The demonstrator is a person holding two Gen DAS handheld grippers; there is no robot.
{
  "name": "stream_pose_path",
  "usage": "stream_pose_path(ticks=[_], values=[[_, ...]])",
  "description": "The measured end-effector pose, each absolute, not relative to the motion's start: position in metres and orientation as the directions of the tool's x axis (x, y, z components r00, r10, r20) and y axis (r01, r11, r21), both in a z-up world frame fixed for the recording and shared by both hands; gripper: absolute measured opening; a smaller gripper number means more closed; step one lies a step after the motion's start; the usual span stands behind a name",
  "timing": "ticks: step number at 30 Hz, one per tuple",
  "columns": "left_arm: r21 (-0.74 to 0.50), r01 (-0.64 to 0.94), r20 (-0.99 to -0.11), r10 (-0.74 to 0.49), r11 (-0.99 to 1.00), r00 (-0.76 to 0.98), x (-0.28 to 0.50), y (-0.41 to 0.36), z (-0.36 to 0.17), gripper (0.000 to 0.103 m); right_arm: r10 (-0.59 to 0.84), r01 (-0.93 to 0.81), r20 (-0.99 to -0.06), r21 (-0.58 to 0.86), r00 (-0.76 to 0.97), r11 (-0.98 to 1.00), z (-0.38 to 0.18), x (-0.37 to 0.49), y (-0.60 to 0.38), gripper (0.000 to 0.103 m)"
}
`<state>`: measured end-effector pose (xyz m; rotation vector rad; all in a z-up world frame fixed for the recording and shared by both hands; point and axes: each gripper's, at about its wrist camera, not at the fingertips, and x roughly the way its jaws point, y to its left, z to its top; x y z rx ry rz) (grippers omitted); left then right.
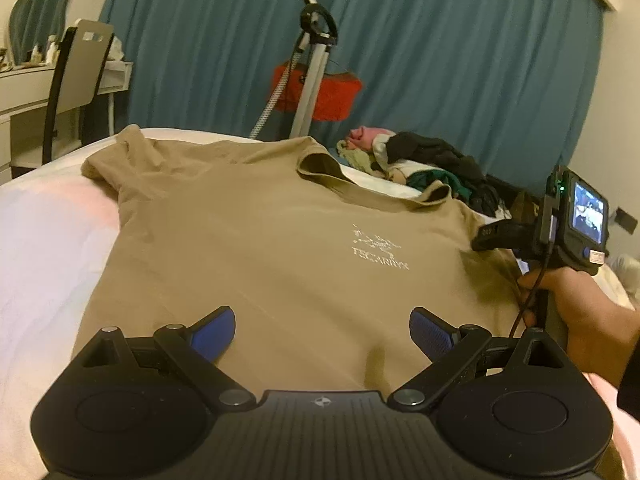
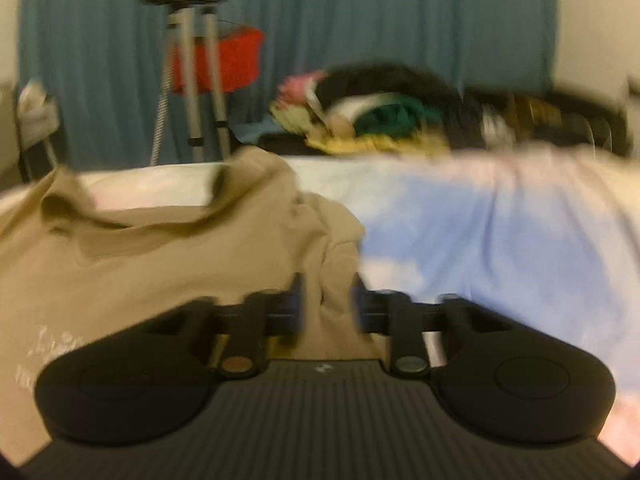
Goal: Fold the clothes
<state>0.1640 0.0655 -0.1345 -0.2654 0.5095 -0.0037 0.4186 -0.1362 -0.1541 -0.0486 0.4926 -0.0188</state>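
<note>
A tan T-shirt (image 1: 256, 240) with a white chest logo lies spread face up on the bed. My left gripper (image 1: 322, 330) is open, its blue pads wide apart just above the shirt's lower part, holding nothing. In the blurred right wrist view, my right gripper (image 2: 326, 304) has its jaws narrowly apart around the bunched right sleeve of the shirt (image 2: 336, 256). The right gripper also shows in the left wrist view (image 1: 486, 236), held by a hand at the shirt's right sleeve.
The bed has a white and pink sheet (image 1: 48, 240). A pile of mixed clothes (image 1: 424, 164) lies at the far side of the bed. A garment steamer stand (image 1: 310, 72) with a red item and teal curtains stand behind. A chair (image 1: 76, 80) and desk are at the left.
</note>
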Motion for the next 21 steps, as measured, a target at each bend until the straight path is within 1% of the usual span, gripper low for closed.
stream_pose_path(ticks=[2, 5, 6, 7, 9, 11, 12, 13, 14, 15, 16, 17, 20, 21], values=[[-0.264, -0.078, -0.477, -0.06, 0.961, 0.877, 0.165, 0.068, -0.134, 0.095, -0.046, -0.046, -0.409, -0.211, 0.911, 0.976, -0.148, 0.405, -0.107, 0.021], [-0.274, -0.107, -0.469, -0.036, 0.956, 0.882, 0.162, 0.07, -0.131, 0.095, 0.021, -0.175, -0.343, -0.425, 0.939, 0.888, -0.149, 0.379, -0.057, 0.021], [-0.27, -0.114, -0.462, -0.024, 0.956, 0.887, 0.16, 0.071, -0.13, 0.095, 0.06, -0.23, -0.348, -0.472, 0.935, 0.851, -0.152, 0.37, -0.04, 0.021], [-0.265, -0.122, -0.453, -0.012, 0.957, 0.891, 0.157, 0.072, -0.128, 0.095, 0.1, -0.285, -0.37, -0.489, 0.924, 0.824, -0.156, 0.363, -0.026, 0.021], [-0.254, -0.139, -0.444, 0.012, 0.957, 0.896, 0.154, 0.071, -0.126, 0.095, 0.157, -0.367, -0.422, -0.48, 0.893, 0.796, -0.163, 0.355, -0.009, 0.021], [-0.252, -0.149, -0.449, 0.02, 0.956, 0.893, 0.153, 0.071, -0.126, 0.095, 0.229, -0.437, -0.463, -0.412, 0.856, 0.8, -0.164, 0.348, -0.004, 0.022], [-0.254, -0.149, -0.45, 0.02, 0.956, 0.893, 0.153, 0.071, -0.127, 0.095, 0.288, -0.483, -0.489, -0.339, 0.823, 0.807, -0.16, 0.344, -0.006, 0.024], [-0.255, -0.15, -0.452, 0.02, 0.955, 0.892, 0.152, 0.071, -0.127, 0.095, 0.34, -0.519, -0.502, -0.273, 0.795, 0.81, -0.156, 0.34, -0.009, 0.033], [-0.256, -0.151, -0.453, 0.02, 0.955, 0.891, 0.152, 0.071, -0.128, 0.095, 0.389, -0.543, -0.498, -0.21, 0.775, 0.813, -0.151, 0.334, -0.013, 0.048], [-0.257, -0.152, -0.455, 0.019, 0.954, 0.89, 0.151, 0.071, -0.128, 0.095, 0.426, -0.551, -0.48, -0.152, 0.767, 0.821, -0.145, 0.328, -0.02, 0.055], [-0.258, -0.153, -0.456, 0.019, 0.954, 0.89, 0.151, 0.071, -0.128, 0.095, 0.445, -0.536, -0.448, -0.094, 0.776, 0.839, -0.139, 0.323, -0.03, 0.066], [-0.258, -0.154, -0.458, 0.02, 0.954, 0.889, 0.151, 0.071, -0.129, 0.095, 0.445, -0.505, -0.426, -0.032, 0.788, 0.863, -0.135, 0.325, -0.042, 0.07], [-0.266, -0.167, -0.465, 0.025, 0.95, 0.885, 0.152, 0.071, -0.132, 0.095, 0.434, -0.404, -0.363, 0.159, 0.824, 0.901, -0.122, 0.331, -0.076, 0.07], [-0.269, -0.172, -0.467, 0.028, 0.947, 0.884, 0.152, 0.072, -0.133, 0.095, 0.419, -0.379, -0.364, 0.179, 0.832, 0.908, -0.119, 0.339, -0.082, 0.071]])
